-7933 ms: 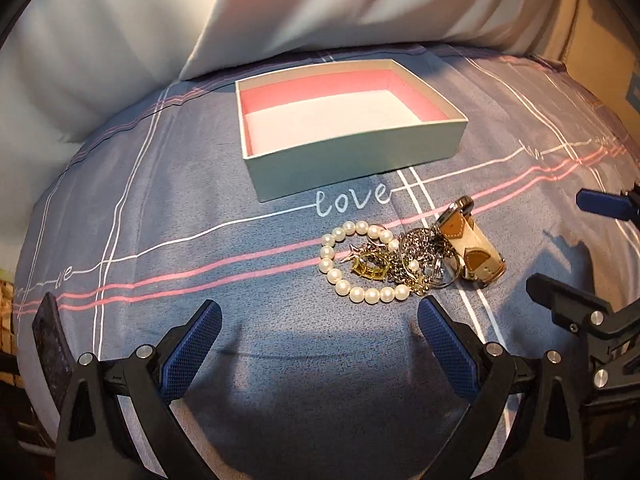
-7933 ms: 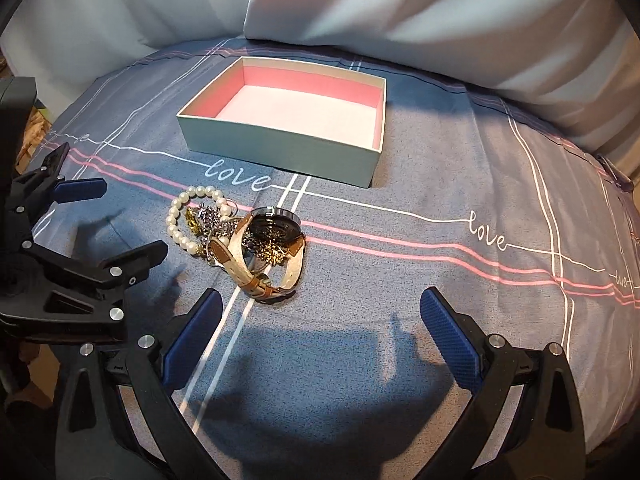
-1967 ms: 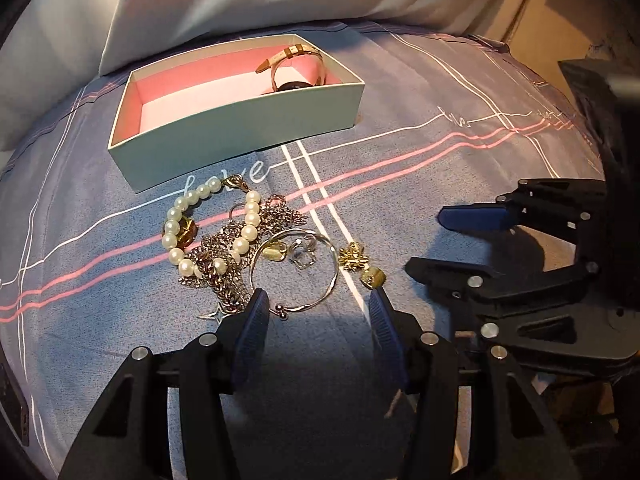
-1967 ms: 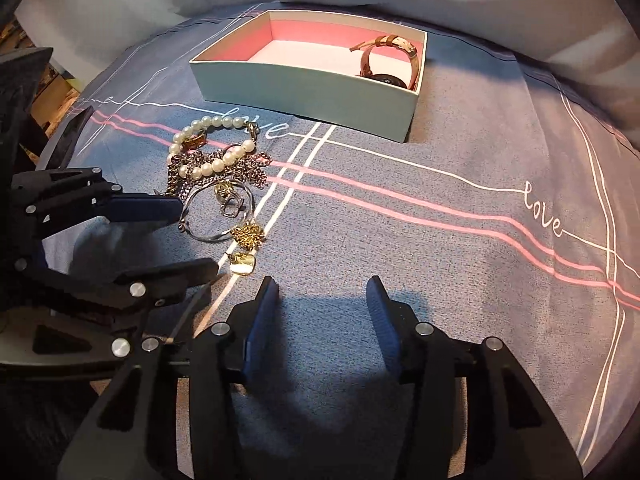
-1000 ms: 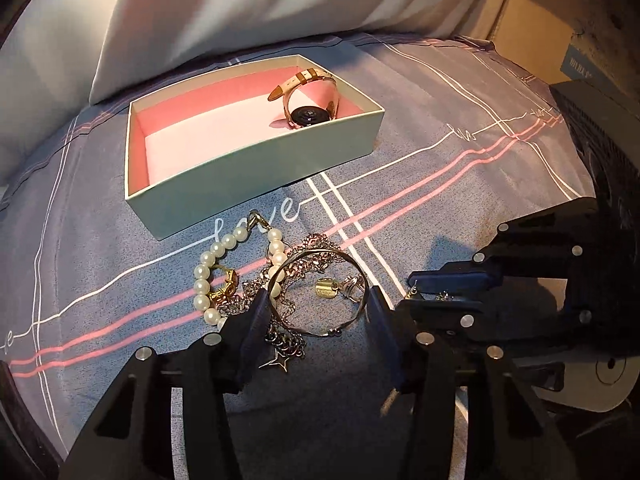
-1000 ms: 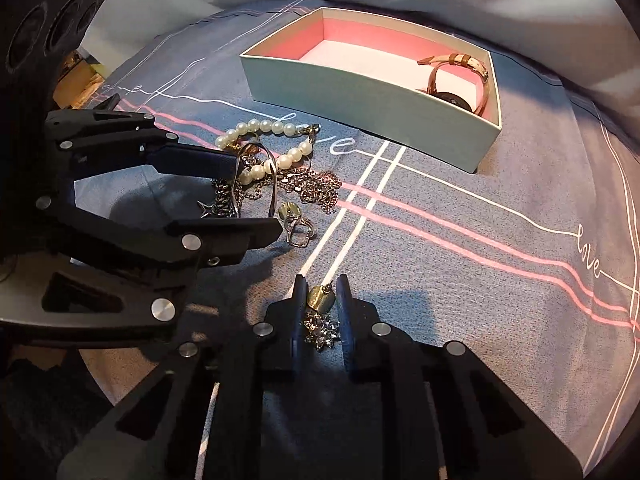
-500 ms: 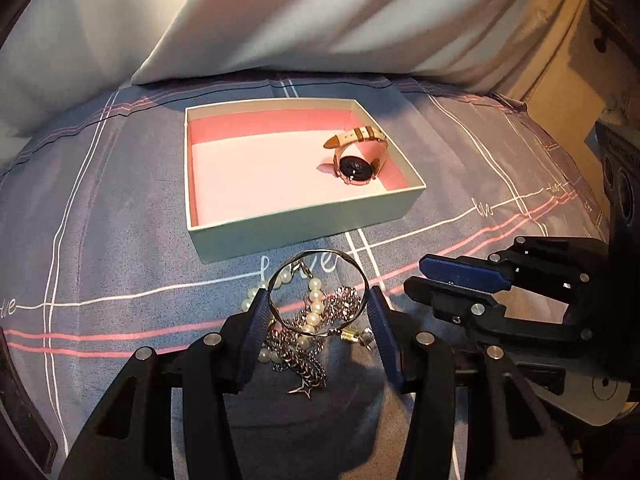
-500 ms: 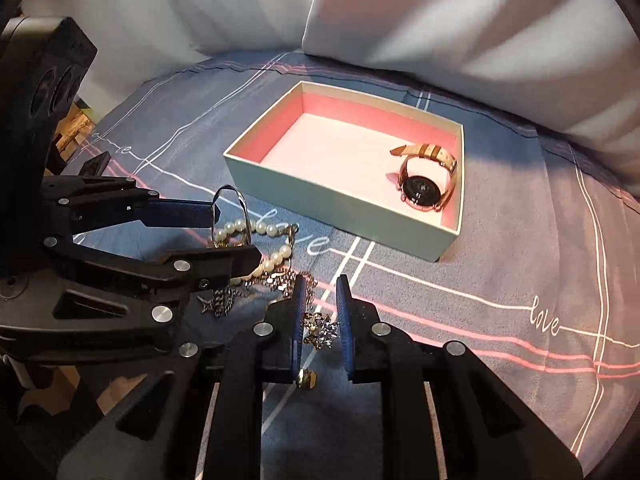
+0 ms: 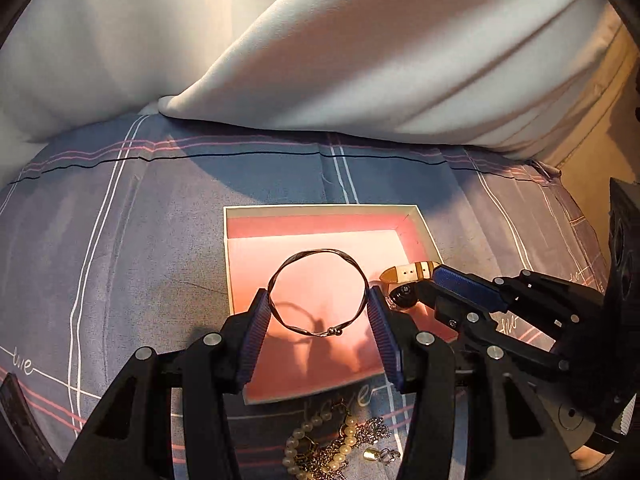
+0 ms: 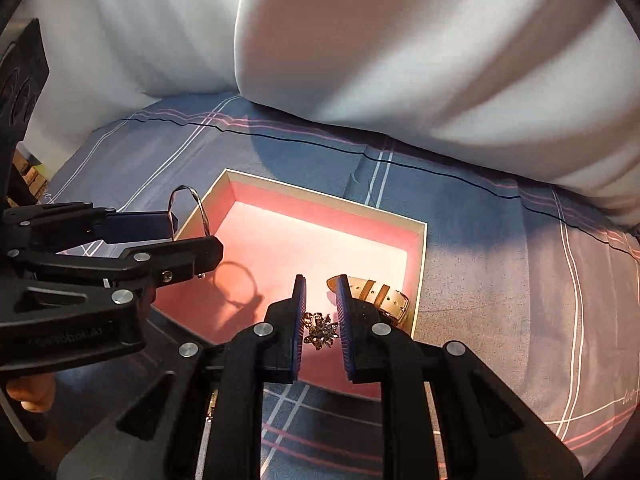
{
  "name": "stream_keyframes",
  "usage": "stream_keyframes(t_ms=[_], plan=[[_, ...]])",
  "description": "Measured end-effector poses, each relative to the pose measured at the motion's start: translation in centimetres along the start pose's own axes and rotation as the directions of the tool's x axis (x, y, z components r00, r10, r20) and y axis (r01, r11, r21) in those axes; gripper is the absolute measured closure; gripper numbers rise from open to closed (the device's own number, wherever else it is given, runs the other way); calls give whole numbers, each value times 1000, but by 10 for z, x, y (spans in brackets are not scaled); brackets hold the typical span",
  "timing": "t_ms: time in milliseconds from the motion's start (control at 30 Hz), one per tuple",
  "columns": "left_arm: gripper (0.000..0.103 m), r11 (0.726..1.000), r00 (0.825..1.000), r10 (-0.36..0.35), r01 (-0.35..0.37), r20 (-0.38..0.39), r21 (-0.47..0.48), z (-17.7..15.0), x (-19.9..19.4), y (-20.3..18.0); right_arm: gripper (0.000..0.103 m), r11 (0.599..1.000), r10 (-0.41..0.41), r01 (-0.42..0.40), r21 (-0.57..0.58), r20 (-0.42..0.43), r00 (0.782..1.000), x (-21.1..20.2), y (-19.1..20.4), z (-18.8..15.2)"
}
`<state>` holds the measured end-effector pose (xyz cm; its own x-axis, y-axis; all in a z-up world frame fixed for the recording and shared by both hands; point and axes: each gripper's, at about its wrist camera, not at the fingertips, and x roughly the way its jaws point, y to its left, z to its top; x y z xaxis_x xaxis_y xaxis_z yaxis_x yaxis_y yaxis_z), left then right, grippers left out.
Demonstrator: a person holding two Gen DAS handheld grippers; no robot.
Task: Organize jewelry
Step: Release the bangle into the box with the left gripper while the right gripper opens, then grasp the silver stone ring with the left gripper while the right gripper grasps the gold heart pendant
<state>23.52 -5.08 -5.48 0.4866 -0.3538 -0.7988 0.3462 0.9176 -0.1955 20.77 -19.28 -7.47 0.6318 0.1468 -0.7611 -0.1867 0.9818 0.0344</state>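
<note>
Bedroom at home, plaid bedsheet [image 9: 160,240], white pillows [image 9: 360,60] behind

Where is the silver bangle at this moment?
In the left wrist view the silver bangle is held between the left gripper fingers, above the pink floor of the box, left of the watch.

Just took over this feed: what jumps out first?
The left gripper holds a twisted silver bangle above the pink-lined box. The right gripper pinches a flower-shaped charm over the box's near right corner, beside the watch already inside.
</note>
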Motion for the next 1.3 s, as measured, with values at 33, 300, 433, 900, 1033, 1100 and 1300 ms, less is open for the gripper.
stream_keyframes(t_ms=[33, 300, 433, 900, 1033, 1100, 1300], plan=[[54, 1000, 1000, 4, -4, -11, 1, 1, 5, 0, 87, 1000, -1, 1, -1, -12, 1000, 6, 0, 0], [31, 1000, 999, 23, -23, -24, -8, -3, 17, 1, 59, 999, -37, 37, -6, -43, 998, 19, -1, -19], [31, 999, 999, 32, -33, 15, 30, -17, -5, 0, 59, 999, -37, 37, 14, -18, 999, -5, -10, -34], [30, 991, 997, -24, 33, -69, 130, -150, -25, -34, 44, 995, -97, 100, 20, -95, 991, -55, -5, -150], [31, 974, 996, -18, 39, -91, 225, -160, -8, -60, 44, 996, -69, 76, 47, -142, 987, -58, -5, -175], [35, 967, 995, -25, 48, -95, 249, -160, 1, -68, 44, 996, -67, 75, 54, -147, 987, -58, -6, -182], [54, 964, 993, -29, 58, -113, 259, -151, 26, -72, 44, 996, -50, 59, 61, -141, 989, -62, -6, -186]])
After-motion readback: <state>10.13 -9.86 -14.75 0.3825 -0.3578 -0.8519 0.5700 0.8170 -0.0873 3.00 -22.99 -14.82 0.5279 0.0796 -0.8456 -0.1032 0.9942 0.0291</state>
